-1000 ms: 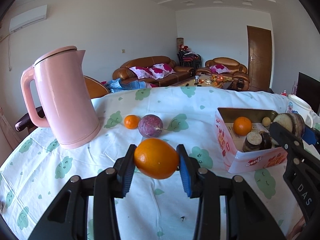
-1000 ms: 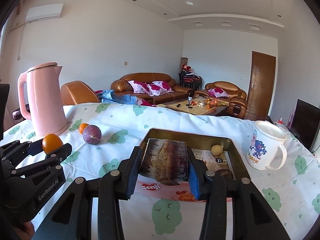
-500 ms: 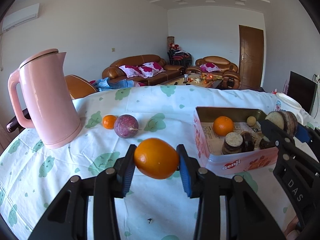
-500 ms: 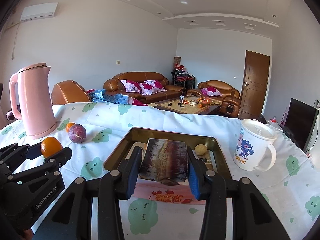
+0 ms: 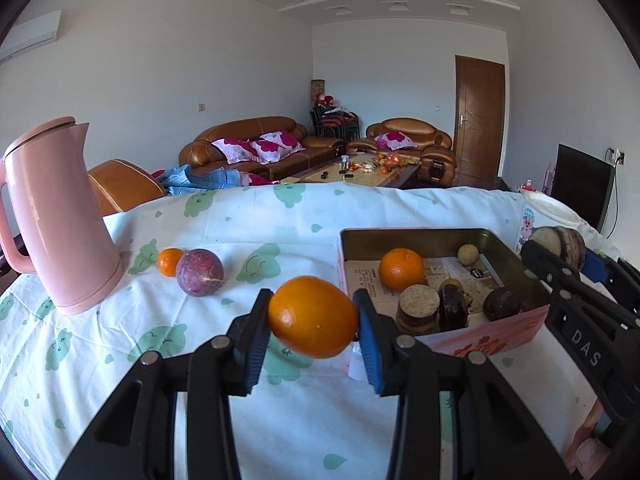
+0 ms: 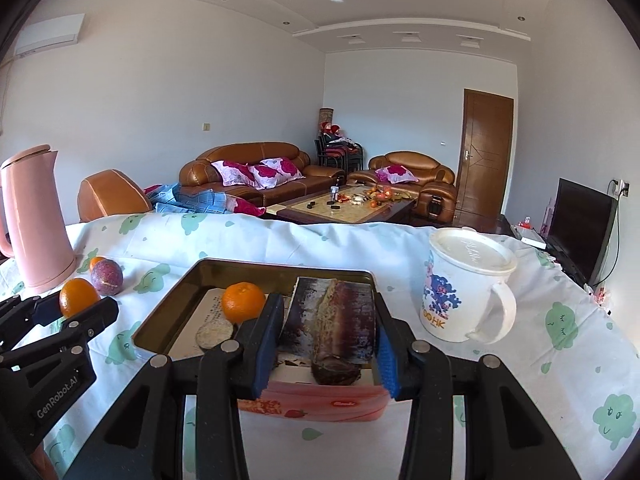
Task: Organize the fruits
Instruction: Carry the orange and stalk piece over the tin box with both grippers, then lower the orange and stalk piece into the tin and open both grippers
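We carry two pieces of produce toward the tin at once. Our left gripper (image 5: 314, 322) is clamped on an orange (image 5: 313, 317), its blue pads pressed against both sides, the fruit lifted clear of the cloud-print tablecloth (image 5: 120, 360). Our right gripper (image 6: 328, 328) is closed on a dark, striped chunk of sugarcane (image 6: 330, 316), held just over the near wall of the tin (image 6: 312, 402).

From the left wrist camera, the tin (image 5: 420, 236) lies at about two o'clock from the held orange, near but not under it. Inside sit a second orange (image 5: 401, 269), a small pale round fruit (image 5: 467, 254) and several cut sugarcane pieces (image 5: 417, 306). A small tangerine (image 5: 169, 261) and a purple passion fruit (image 5: 199, 272) lie touching each other on the cloth at about ten o'clock, beside the pink kettle (image 5: 56, 216). A lidded white mug (image 6: 464, 284) stands at two o'clock from the right gripper.

We judge the step in hand to be the carry, with both placements not yet made. Next, each load needs a free spot on the tin floor: the sugarcane lowered past the near wall without knocking the cut pieces, the orange brought over the left wall and released low so it does not roll. Two fruits on the cloth remain.
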Action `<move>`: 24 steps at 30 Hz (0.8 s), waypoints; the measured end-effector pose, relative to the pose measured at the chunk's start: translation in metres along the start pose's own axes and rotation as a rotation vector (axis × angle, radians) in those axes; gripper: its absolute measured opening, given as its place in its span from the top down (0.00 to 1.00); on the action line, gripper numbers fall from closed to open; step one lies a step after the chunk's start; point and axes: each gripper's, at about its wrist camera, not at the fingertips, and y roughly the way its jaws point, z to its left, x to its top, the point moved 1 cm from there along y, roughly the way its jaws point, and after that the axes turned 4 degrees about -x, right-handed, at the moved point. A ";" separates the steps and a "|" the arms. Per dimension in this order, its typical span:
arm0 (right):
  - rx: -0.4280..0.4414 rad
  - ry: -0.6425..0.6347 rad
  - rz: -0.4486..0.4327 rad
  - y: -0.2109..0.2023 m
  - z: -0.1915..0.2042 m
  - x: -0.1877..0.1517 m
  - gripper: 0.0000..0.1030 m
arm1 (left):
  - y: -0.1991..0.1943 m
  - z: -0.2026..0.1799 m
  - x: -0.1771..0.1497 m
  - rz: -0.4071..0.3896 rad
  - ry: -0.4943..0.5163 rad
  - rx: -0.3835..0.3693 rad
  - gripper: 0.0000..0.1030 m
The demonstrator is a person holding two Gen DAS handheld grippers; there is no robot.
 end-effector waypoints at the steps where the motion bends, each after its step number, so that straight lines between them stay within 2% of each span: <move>1: -0.004 0.009 0.007 0.003 -0.004 0.000 0.57 | 0.002 -0.002 0.002 -0.001 0.000 -0.010 0.59; 13: -0.065 0.055 0.025 0.028 -0.029 0.006 0.57 | 0.032 -0.036 0.024 0.003 0.025 -0.078 0.59; 24: -0.055 0.062 0.052 0.065 -0.028 0.019 0.56 | 0.072 -0.052 0.035 0.052 0.002 -0.091 0.59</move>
